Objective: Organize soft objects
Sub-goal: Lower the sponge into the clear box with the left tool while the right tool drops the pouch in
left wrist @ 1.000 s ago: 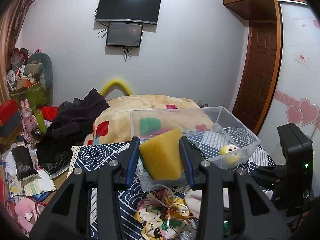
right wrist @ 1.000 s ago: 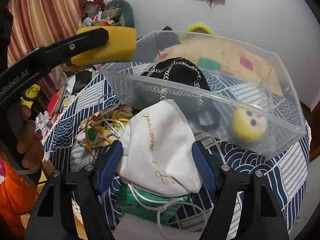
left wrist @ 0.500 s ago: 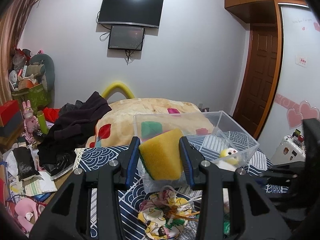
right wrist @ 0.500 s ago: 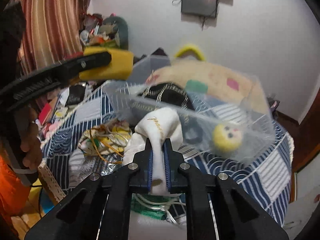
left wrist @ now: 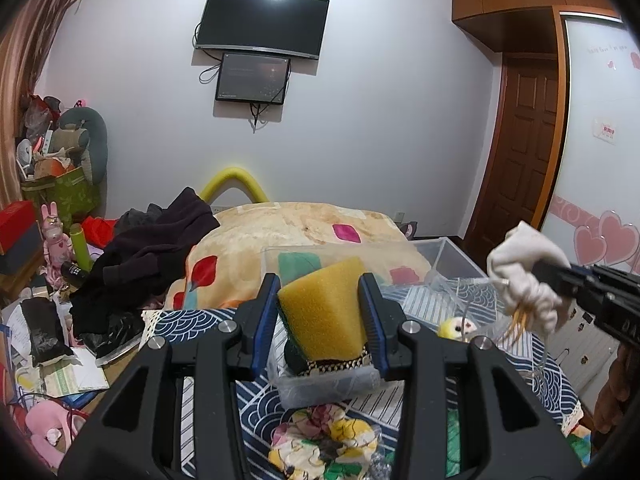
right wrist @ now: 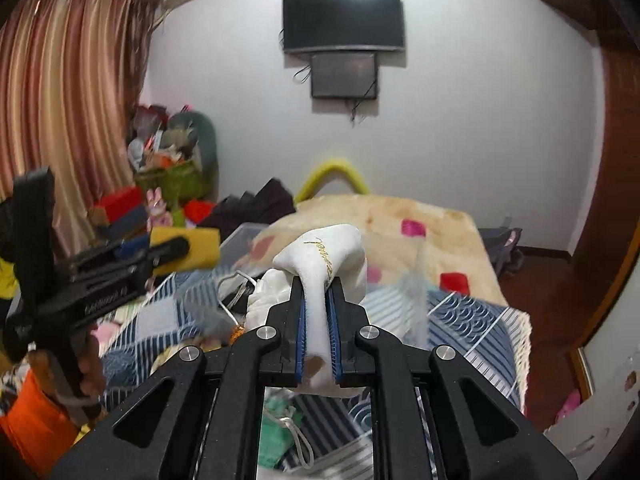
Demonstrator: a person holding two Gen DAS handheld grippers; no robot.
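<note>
My left gripper (left wrist: 322, 312) is shut on a yellow sponge (left wrist: 322, 312) and holds it above the near end of a clear plastic bin (left wrist: 460, 256) on the bed. My right gripper (right wrist: 318, 320) is shut on a white cloth pouch (right wrist: 328, 252) with gold lettering, lifted above the bed. The pouch also shows in the left wrist view (left wrist: 528, 276) at the right, over the bin. In the bin lie a small yellow plush ball (left wrist: 454, 326) and a black item with a chain (left wrist: 296, 360).
A floral pouch (left wrist: 324, 444) lies on the blue patterned bedspread (left wrist: 448, 304) before the bin. A green drawstring pouch (right wrist: 276, 436) lies below my right gripper. Dark clothes (left wrist: 144, 264) and a beige blanket (left wrist: 304, 228) lie further back. Clutter fills the floor at left.
My right gripper closed on the white pouch and lifted it off the bed, up and over the bin. My left gripper keeps the sponge, raised slightly.
</note>
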